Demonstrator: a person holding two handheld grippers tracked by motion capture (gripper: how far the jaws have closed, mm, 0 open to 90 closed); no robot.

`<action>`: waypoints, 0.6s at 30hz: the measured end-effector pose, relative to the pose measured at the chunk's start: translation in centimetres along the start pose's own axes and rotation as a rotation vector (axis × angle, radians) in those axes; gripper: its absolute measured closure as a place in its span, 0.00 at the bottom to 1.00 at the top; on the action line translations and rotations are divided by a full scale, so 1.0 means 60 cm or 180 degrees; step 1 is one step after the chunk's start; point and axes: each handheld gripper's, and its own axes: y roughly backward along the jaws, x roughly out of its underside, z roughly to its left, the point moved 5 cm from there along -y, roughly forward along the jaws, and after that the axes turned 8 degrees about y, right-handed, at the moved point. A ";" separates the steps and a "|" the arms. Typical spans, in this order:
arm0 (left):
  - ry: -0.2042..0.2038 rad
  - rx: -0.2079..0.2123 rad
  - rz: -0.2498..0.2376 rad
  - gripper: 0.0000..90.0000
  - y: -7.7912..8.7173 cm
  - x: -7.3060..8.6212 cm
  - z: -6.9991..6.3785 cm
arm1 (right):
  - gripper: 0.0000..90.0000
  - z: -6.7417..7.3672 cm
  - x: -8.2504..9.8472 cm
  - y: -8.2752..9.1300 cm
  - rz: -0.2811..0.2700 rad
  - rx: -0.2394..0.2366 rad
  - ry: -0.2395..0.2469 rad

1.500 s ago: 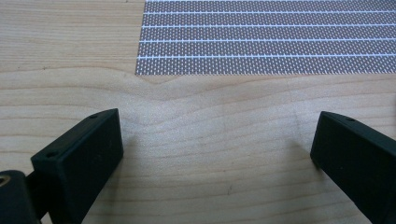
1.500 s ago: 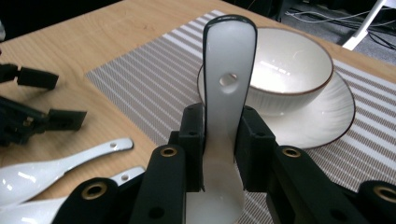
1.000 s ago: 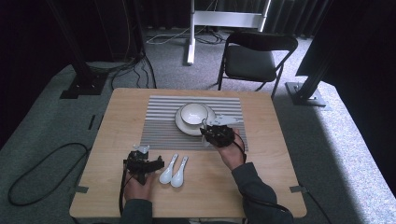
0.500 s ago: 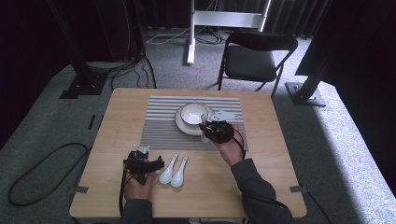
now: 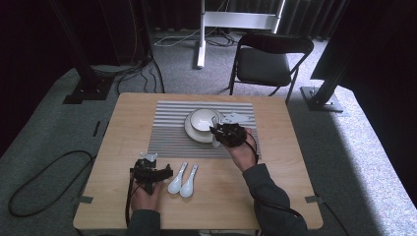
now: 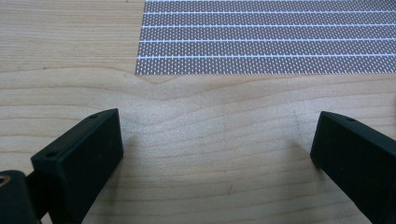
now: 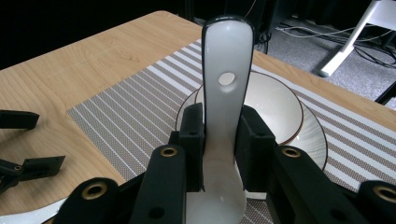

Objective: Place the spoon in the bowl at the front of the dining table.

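Left gripper (image 5: pixel 156 173) sits at my near-left part of the table (image 5: pixel 128 118), jaws spread wide, nothing between them. In the left gripper view there's bare wood between the two black jaws, and the near edge of the striped placemat (image 6: pixel 266 37) lies ahead.

Just right of that gripper, two white spoons (image 5: pixel 182 179) lie side by side on the wood, bowls toward me, handles pointing away. They're touching or nearly so; can't tell which. Both off the mat.

Farther out, right gripper (image 5: pixel 215 136) is over the near-right rim of the plate (image 5: pixel 193 132). Jaws are narrow, clamped on a third white spoon (image 7: pixel 227 93). In the right gripper view the pads (image 7: pixel 192 140) press the handle from both sides, spoon bowl down below the jaws, handle end with its hole sticking up and away from me. Spoon is clear of the table, held roughly above the plate edge.

Beyond the spoon: white bowl (image 5: pixel 203 119) sits on the plate, plate sits on the placemat, mid-table.

Past the table: black folding chair (image 5: pixel 268 61) on grey carpet.
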 end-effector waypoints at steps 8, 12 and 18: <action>-0.0001 0.0000 0.0002 0.03 0.000 0.000 0.000 | 0.83 -0.013 -0.014 -0.001 -0.0022 0.0034 -0.0002; -0.0001 -0.0001 0.0002 0.03 0.000 0.000 0.000 | 0.83 -0.019 -0.022 -0.001 -0.0028 0.0059 0.0007; -0.0009 -0.0001 0.0009 0.03 0.000 0.000 0.000 | 0.83 -0.029 -0.032 -0.002 -0.0022 0.0093 0.0014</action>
